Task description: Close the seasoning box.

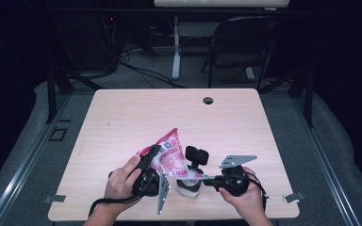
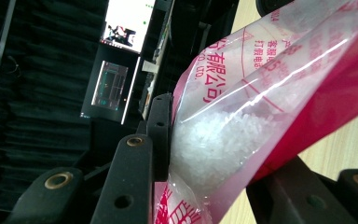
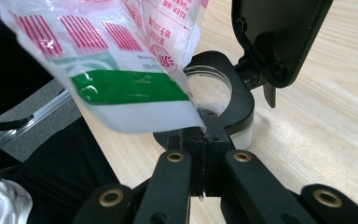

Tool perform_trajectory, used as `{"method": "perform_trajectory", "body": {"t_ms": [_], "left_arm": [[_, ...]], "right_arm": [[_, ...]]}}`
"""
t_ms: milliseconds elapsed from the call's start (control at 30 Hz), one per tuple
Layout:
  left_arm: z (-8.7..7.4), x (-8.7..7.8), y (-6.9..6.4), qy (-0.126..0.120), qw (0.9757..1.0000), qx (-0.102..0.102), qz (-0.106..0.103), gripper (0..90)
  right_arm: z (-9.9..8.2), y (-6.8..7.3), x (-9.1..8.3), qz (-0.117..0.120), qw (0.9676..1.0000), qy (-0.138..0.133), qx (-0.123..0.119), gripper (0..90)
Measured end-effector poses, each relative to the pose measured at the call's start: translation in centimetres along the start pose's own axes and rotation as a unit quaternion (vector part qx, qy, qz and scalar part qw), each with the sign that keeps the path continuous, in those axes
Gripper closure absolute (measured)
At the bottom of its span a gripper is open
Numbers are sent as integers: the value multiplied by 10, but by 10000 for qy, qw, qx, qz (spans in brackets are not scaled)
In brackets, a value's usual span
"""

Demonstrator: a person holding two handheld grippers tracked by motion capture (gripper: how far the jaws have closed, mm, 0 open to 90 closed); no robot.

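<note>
High view: left gripper (image 1: 156, 155) clamps the bag (image 1: 169, 157); right gripper (image 1: 206, 179) pinches its corner, seemingly over the jar (image 1: 189, 186).

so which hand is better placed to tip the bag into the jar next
Probably the left: its gripper clamps the bag body, grains and all, above the jar. The right gripper only pinches a bottom corner.

place: lab | signs: dark curtains (image 2: 37, 70); monitor (image 2: 126, 23); folding chair (image 1: 245, 42)

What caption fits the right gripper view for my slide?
Right tongs pinch the bag's corner above an open jar on the table.
</note>
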State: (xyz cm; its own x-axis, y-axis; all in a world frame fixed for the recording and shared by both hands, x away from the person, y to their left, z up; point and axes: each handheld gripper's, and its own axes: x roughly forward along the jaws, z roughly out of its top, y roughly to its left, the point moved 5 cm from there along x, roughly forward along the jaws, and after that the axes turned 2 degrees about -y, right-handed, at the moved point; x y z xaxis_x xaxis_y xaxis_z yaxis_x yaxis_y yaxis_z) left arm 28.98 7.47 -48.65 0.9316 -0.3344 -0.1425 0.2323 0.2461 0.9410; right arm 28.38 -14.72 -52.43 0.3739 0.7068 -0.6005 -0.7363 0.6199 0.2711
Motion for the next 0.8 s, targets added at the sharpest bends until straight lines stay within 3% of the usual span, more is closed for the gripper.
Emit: {"method": "perform_trajectory", "body": {"t_ms": [800], "left_arm": [[1, 0, 1, -23, 10000, 38, 17, 701]], "right_arm": [[-1, -1, 0, -5, 10000, -10, 13, 900]]}}
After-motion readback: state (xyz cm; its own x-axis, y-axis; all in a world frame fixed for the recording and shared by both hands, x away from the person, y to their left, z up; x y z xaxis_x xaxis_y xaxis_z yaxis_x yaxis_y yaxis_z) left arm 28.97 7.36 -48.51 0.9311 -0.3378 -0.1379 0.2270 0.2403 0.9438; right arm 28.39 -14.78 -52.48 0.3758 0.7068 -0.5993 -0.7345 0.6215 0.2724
